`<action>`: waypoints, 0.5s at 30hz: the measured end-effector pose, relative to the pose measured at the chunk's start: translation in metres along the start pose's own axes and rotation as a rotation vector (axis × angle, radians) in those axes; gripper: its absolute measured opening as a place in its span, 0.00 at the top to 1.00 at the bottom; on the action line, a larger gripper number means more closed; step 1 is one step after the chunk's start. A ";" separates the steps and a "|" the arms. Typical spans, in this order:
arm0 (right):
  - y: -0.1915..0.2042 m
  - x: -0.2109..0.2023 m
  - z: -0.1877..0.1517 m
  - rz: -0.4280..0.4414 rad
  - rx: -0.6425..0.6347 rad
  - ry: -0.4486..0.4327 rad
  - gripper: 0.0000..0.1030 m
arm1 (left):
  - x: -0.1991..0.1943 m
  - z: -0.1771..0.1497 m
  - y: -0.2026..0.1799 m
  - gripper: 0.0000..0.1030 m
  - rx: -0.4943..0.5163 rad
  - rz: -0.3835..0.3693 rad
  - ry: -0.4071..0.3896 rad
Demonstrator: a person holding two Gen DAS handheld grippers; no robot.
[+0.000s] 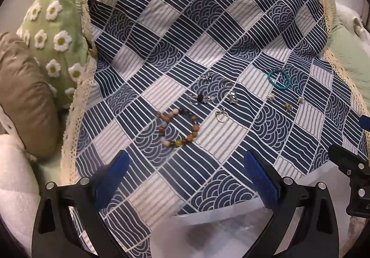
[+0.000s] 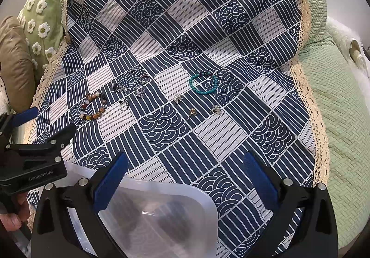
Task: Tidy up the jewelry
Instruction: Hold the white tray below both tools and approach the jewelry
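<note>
Jewelry lies on a blue and white patterned cloth (image 1: 175, 33) (image 2: 185, 26). A brown multicolour bead bracelet (image 1: 178, 127) (image 2: 94, 107) lies nearest my left gripper. A turquoise bead bracelet (image 1: 278, 79) (image 2: 203, 84) lies further right. Several silver rings (image 1: 201, 98) (image 2: 129, 88) and small earrings (image 1: 288, 107) (image 2: 192, 112) lie between them. A clear plastic box (image 2: 161, 216) (image 1: 219, 232) sits at the near edge. My left gripper (image 1: 185, 179) is open and empty above the cloth. My right gripper (image 2: 185, 181) is open and empty over the box.
A green daisy cushion (image 1: 55, 33) (image 2: 41, 15) and a tan cushion (image 1: 25, 96) (image 2: 13, 59) lean at the left. A green textured cover (image 2: 335, 107) lies right of the cloth. The left gripper's body (image 2: 32, 160) shows at the right wrist view's left.
</note>
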State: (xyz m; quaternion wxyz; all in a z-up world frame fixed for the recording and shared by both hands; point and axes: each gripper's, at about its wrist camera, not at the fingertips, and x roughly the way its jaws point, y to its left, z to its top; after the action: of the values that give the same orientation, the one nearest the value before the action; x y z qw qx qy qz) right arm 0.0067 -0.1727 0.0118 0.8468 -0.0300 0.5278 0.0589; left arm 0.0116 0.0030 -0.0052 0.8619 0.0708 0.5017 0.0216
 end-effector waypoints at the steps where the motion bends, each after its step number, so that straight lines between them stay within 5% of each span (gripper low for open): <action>1: 0.000 0.000 0.000 -0.002 -0.002 0.000 0.04 | -0.002 0.000 0.002 0.08 -0.004 0.005 -0.015; 6: -0.001 0.003 0.000 -0.012 0.005 0.002 0.04 | -0.003 0.003 0.002 0.08 0.010 0.032 -0.037; 12: -0.008 0.011 0.005 -0.008 0.020 0.006 0.04 | 0.010 0.010 0.019 0.08 -0.056 -0.062 0.039; 15: -0.013 0.015 0.005 -0.005 0.043 0.017 0.04 | 0.015 0.012 0.030 0.08 -0.082 0.000 0.032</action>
State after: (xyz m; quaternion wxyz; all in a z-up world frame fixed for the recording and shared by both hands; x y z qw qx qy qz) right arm 0.0192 -0.1840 0.0007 0.8428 -0.0137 0.5361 0.0453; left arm 0.0305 0.0329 -0.0081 0.8559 0.0350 0.5142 0.0431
